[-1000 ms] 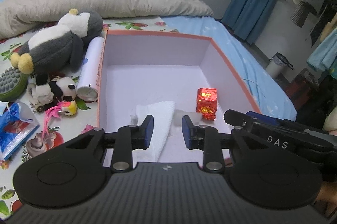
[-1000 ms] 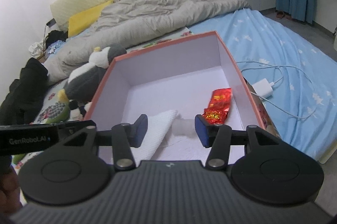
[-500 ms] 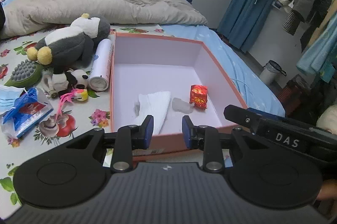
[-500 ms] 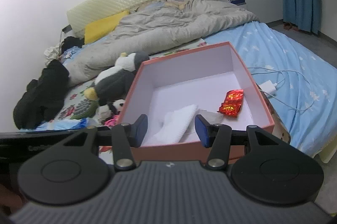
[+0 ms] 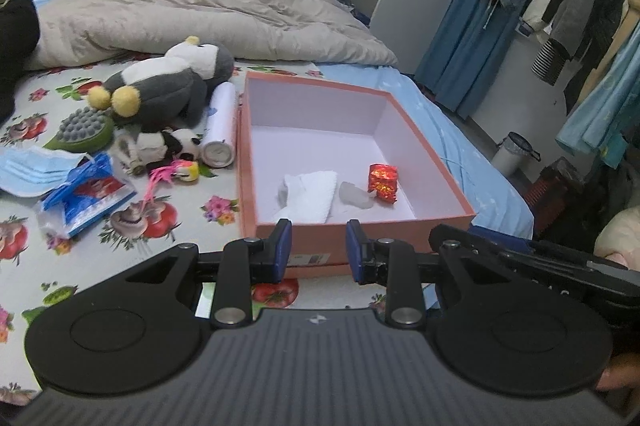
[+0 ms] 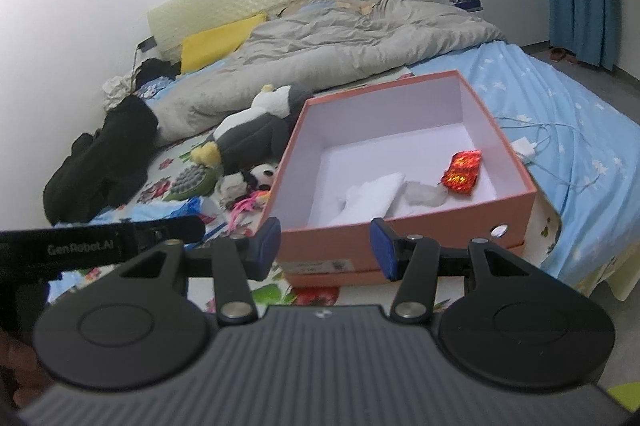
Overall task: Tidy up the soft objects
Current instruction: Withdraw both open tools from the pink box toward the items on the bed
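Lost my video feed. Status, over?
Both grippers open, empty: left gripper, right gripper. Box holds white towel, red packet. Penguin plush outside. Nothing blocking.

Empty left gripper [image 5: 319, 246] faces pink box [image 5: 360, 226].

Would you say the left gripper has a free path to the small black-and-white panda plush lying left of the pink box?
Probably yes: the left gripper is open and empty, and the small panda plush lies uncovered on the floral sheet, outside the pink box.
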Demonstrator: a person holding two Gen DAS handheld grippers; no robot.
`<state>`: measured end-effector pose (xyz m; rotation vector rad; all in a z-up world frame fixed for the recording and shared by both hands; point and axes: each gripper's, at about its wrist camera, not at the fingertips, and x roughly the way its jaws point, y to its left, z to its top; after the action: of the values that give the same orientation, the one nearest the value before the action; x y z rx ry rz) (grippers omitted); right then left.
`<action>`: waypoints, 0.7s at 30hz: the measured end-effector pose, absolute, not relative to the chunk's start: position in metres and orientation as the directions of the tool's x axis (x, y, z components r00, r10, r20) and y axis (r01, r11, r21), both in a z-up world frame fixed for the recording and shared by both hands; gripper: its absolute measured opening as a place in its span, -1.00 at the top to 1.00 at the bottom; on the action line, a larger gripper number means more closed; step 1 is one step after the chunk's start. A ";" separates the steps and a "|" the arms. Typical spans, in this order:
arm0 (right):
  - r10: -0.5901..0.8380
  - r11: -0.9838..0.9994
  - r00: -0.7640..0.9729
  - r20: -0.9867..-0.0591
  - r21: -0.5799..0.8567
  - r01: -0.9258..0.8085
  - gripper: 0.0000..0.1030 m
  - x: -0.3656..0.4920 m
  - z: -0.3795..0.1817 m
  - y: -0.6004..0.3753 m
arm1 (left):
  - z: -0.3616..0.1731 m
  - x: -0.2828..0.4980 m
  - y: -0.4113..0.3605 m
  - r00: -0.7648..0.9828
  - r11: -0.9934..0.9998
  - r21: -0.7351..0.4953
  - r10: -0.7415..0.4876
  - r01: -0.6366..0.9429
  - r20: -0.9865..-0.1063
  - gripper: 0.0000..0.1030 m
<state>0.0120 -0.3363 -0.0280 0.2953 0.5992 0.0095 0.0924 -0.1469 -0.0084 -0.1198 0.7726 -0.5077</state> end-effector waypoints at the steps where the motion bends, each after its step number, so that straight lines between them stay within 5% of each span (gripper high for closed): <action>1: 0.098 0.960 0.824 -0.558 0.272 0.070 -0.02 0.011 -0.028 -0.332 | -0.009 0.090 -0.143 0.605 0.875 -0.287 -0.479 0.390 -0.637 0.34; 21: 0.250 0.959 0.768 -0.589 0.262 -0.111 -0.02 0.008 -0.044 -0.252 | -0.017 0.053 -0.046 0.677 0.926 -0.296 -0.375 0.236 -0.633 0.34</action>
<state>0.0081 -0.2523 -0.0440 0.2172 0.6672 0.1976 0.0529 -0.0464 -0.0171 -0.1961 0.7525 -0.3456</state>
